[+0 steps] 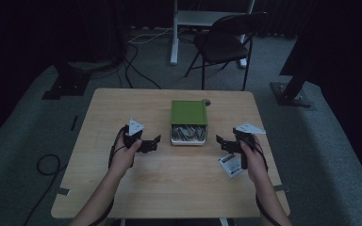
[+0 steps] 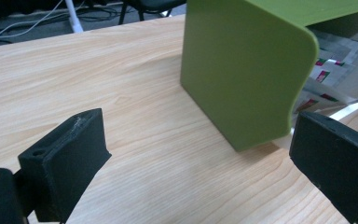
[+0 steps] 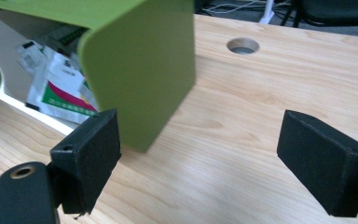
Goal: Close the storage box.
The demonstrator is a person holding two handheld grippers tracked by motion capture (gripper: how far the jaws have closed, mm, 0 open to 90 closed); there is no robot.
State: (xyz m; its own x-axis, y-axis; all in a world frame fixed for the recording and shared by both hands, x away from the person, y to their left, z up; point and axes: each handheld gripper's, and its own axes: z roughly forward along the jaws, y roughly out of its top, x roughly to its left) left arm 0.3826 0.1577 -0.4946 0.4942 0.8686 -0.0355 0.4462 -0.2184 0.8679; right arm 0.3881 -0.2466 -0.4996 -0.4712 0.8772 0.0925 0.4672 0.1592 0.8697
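- Dim high view, so small print on everything is hard to make out.
- Green box (image 1: 188,112) sitting near the middle of the bench (image 1: 169,188), a little toward the far edge, with its green cover over a white tray (image 1: 188,140).
- Long axis running from far edge to near edge; open mouth facing the near edge.
- Packets (image 1: 187,133) packed inside the tray, mostly hidden under the cover; just their near ends peeking out, count impossible to tell.
- In the left gripper view, green side wall (image 2: 242,70) cut off at the top edge, packets (image 2: 326,74) glimpsed behind it.
- In the right gripper view, the opposite green wall (image 3: 144,70) blocking most of the tray; red-and-green packets (image 3: 58,91) showing at the mouth.
- Left tool (image 1: 150,142) just beside the box's left side, jaws spread wide, gripping nothing, bare wood between them.
- Right tool (image 1: 222,142) just beside the box's right side, jaws likewise wide apart and holding nothing.
- One loose packet (image 1: 230,165) lying flat on the bench toward the right edge, partly covered by the right hand (image 1: 253,162).
- Round hole (image 3: 243,45) in the bench just beyond the box's far right corner.
- Chair (image 1: 226,42) beyond the far edge, half lost in the dark.
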